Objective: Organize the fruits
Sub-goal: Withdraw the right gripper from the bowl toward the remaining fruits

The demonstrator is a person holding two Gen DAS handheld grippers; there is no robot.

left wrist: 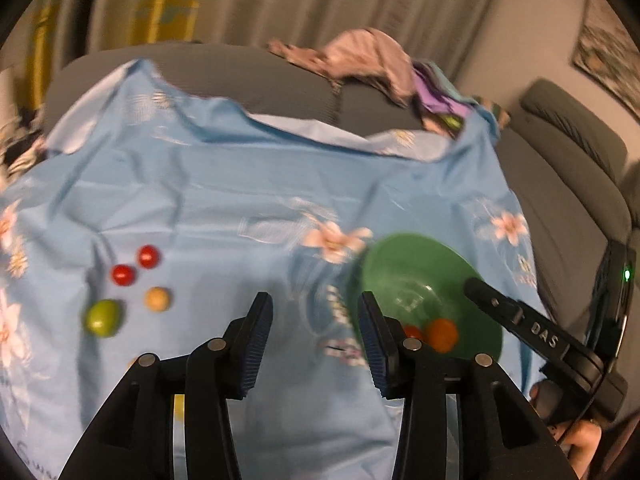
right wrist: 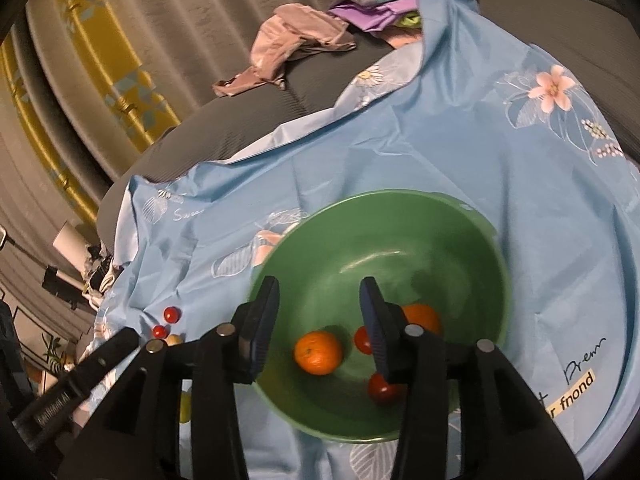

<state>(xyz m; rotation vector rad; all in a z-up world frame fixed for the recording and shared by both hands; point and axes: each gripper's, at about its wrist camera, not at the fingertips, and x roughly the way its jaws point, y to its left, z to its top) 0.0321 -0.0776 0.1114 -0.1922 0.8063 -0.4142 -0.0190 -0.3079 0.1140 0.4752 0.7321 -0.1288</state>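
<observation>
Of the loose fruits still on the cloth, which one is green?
The green fruit, largest and nearest the camera's left edge; the two red ones and the tan one lie beyond it.

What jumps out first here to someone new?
The green bowl dominates the right wrist view, sitting on the blue floral cloth with two oranges and small red fruits inside, right under the open right hand-held gripper. To its left on the cloth, loose fruits wait: two red ones, a tan one and a green one, ahead of the open, empty left hand-held gripper.
</observation>
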